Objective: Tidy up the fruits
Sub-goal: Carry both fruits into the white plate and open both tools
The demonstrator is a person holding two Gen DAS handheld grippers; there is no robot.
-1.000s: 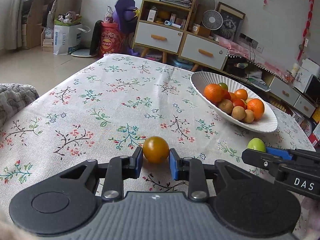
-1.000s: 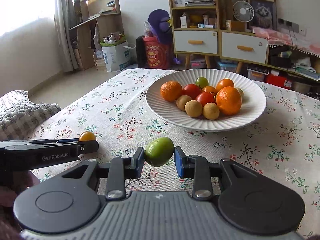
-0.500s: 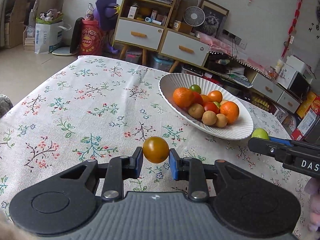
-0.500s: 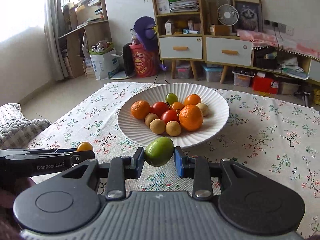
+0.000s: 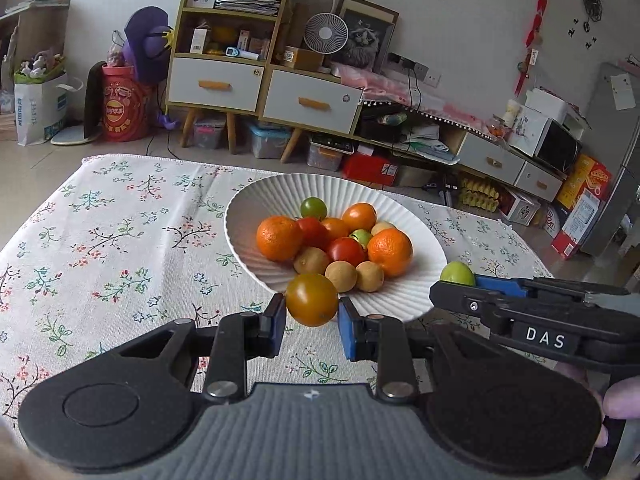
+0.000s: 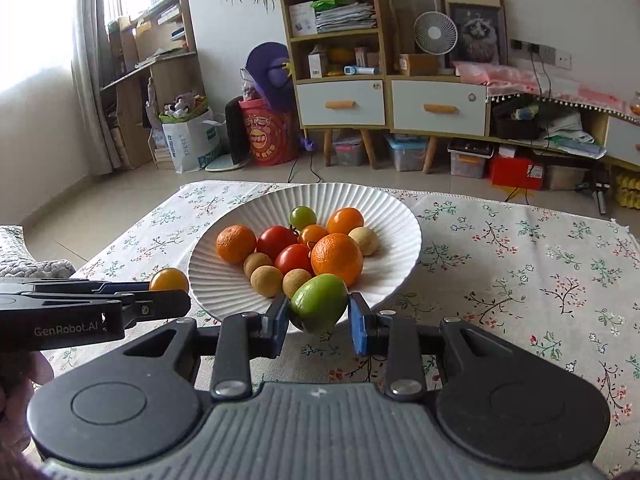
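Left wrist view: left gripper (image 5: 311, 324) clamped on a round yellow-orange tomato (image 5: 311, 299), held off the floral tablecloth (image 5: 104, 248) at the near rim of the ribbed white plate (image 5: 248, 204) heaped with oranges, tomatoes and small brown fruits.

Right wrist view: right gripper (image 6: 319, 326) pinching a smooth green fruit (image 6: 319, 307), raised at the same plate's near edge; left gripper alongside.
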